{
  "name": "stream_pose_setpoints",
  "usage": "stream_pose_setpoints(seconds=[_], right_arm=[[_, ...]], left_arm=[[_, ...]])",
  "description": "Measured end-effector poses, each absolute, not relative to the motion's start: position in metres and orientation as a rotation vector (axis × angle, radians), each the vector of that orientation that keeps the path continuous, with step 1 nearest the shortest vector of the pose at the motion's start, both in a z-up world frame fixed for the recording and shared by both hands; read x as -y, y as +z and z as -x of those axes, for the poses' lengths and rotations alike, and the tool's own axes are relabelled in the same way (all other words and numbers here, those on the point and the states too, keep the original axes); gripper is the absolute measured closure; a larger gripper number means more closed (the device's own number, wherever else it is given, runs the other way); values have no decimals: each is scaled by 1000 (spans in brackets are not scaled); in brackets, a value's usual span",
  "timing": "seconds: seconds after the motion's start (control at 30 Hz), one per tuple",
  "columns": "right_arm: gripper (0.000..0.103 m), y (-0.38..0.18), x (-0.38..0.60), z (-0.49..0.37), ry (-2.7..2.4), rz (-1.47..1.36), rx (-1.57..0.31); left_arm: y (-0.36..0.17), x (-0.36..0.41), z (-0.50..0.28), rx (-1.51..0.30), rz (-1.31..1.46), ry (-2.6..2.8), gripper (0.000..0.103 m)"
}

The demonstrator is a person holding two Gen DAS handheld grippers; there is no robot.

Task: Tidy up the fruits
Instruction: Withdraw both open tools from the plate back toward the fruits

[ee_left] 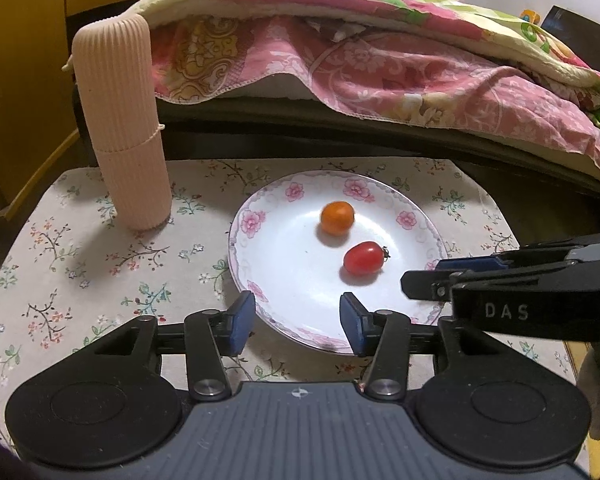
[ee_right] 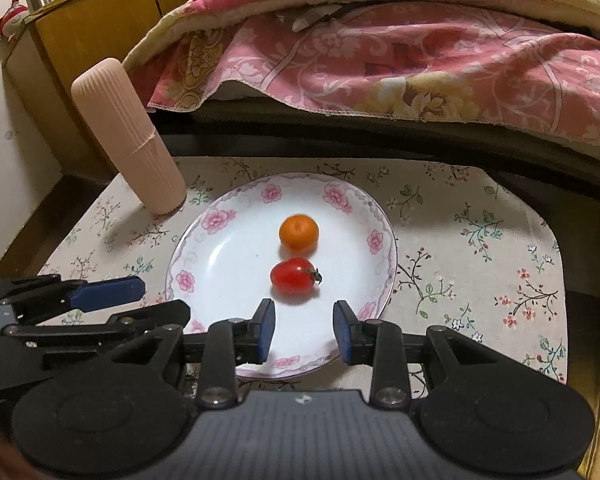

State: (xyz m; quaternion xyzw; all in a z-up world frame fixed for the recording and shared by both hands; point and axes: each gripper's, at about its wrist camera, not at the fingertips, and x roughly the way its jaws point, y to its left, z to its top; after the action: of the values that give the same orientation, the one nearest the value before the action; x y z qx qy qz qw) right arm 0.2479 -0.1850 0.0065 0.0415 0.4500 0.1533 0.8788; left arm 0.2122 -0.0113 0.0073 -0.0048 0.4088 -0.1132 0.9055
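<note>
Plate: a white plate (ee_left: 260,264) with a pink flower border sits on the floral cloth (ee_left: 100,280), around the middle of the covered tabletop and toward its far edge.
Orange fruit: a small round orange fruit (ee_left: 337,218) lies inside the plate, on the side nearer the far edge of the tabletop.
Red tomato: a red cherry tomato (ee_left: 363,258) with a dark stem end lies in the plate just beside the orange fruit, on the near side of it; in the right wrist view the two look almost touching, in the left wrist view a small gap shows.
Ribbed container: a tall pale pink ribbed container (ee_left: 122,120) stands upright near the far left corner of the tabletop, apart from the plate.
Left gripper: the left gripper (ee_left: 298,326) hovers above the near rim of the plate; its blue pads stand apart with only plate showing between them, nothing gripped.
Right gripper: the right gripper (ee_right: 303,330) hangs over the near rim of the plate, right beside the left one; its pads stand a little apart and empty, the tomato lying beyond their tips.
Background: a pink flowered quilt (ee_left: 380,60) hangs over a bed past the far edge of the tabletop.
</note>
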Motion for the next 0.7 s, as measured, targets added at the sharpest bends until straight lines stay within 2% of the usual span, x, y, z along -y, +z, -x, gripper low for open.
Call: stream_pose_setpoints(seconds=[0.7], right_arm=[[66,2,178,-229,384,-51,-979]], left_arm=[[7,8,-201,-867,1,-255,44]])
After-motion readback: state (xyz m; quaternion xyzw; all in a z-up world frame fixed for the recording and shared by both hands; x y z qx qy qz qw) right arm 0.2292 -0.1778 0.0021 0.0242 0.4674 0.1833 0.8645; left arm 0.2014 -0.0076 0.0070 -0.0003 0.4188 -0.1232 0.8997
